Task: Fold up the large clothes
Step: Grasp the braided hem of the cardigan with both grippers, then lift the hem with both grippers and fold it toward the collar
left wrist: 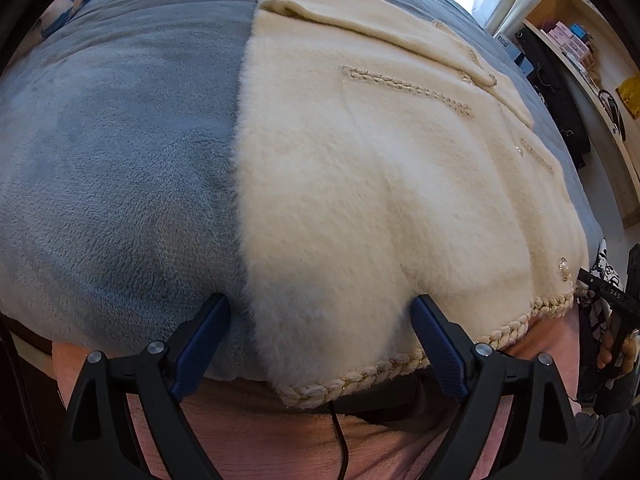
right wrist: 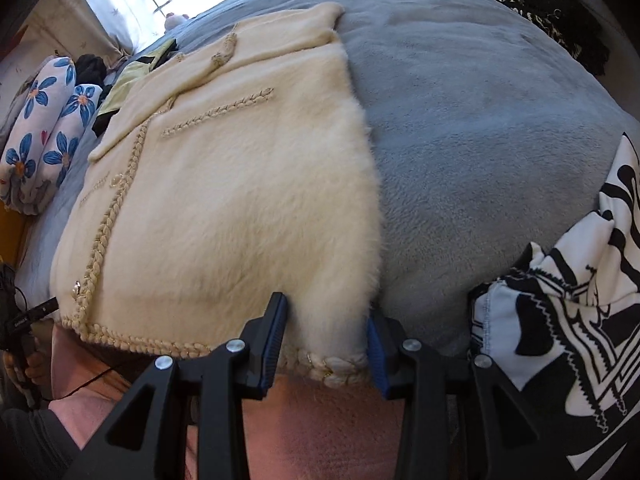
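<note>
**Both hand-held grippers at the coat's hem, ready for the lift**

Nearest the cameras, the left hand-held gripper (left wrist: 322, 316) stands spread wide over the near left corner of the cream fuzzy coat (left wrist: 360, 184); one finger rests on the grey blanket (left wrist: 120, 140) just beside the coat's edge, the other on the fur, and the pads do not press the cloth. The right hand-held gripper (right wrist: 326, 316) is narrower and brackets the near right corner above the braided hem (right wrist: 320, 360); its pads sit against the fur on both sides, but whether they truly pinch it I cannot tell.

The coat lies flat on the bed, front up, hem at the near edge, sides already turned in to a long panel, collar at the far end. A black-and-white patterned garment (right wrist: 580, 320) lies just right of it; floral bundles (right wrist: 44, 128) sit farther off to the left.

The step in hand looks like taking hold of the two hem corners. Next, both pairs of jaws need to close firmly on the thick pile, then carry the hem evenly toward the collar, keeping the corners level.
</note>
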A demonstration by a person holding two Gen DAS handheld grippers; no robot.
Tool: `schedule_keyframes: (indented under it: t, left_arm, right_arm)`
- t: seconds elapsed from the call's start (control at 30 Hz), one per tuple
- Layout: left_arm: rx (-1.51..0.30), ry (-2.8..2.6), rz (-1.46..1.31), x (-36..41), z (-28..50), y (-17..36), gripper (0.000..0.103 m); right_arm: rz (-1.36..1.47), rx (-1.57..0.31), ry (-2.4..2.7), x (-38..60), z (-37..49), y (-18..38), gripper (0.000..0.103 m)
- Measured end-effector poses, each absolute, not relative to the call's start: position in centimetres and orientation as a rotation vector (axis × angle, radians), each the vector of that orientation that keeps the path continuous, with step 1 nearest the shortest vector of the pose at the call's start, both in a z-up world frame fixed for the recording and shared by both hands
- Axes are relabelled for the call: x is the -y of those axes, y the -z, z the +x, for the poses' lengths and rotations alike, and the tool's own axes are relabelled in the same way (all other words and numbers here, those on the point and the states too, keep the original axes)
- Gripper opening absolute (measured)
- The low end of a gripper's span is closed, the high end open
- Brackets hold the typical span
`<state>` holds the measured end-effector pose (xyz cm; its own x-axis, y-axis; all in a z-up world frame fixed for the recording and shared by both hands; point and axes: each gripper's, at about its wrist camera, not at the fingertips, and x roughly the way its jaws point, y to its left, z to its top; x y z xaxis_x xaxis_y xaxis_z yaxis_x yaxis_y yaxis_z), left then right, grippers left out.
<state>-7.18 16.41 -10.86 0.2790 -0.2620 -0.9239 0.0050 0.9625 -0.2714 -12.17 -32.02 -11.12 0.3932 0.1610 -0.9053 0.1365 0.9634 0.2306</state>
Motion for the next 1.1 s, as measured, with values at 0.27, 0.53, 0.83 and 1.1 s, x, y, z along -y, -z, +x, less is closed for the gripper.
schedule_keyframes:
  t: [0.27,0.53,0.83,1.1]
  left_arm:
    - [-1.31,0.218,-0.218,-15.5,-7.2,10.7,0.054]
    - [-1.281,0.214,-0.205,-14.3,-7.3,9.1,0.012]
    - [-1.145,0.238,-0.229,-13.0,-6.7,4.1,0.011]
    - [-1.026,0.246,-0.31,-13.9,-3.7,-0.3,0.011]
  right_arm:
    - [0.223,-1.16,-0.001,30.3,-12.1,10.5,0.018]
    - [0.21,-1.122,-0.009,29.2,-11.9,8.6,0.015]
    - [0.209,-1.002,-0.086,27.4,-10.9,3.7,0.014]
    - [0.318,-0.873,-0.138,28.0,-7.3,-0.5,0.014]
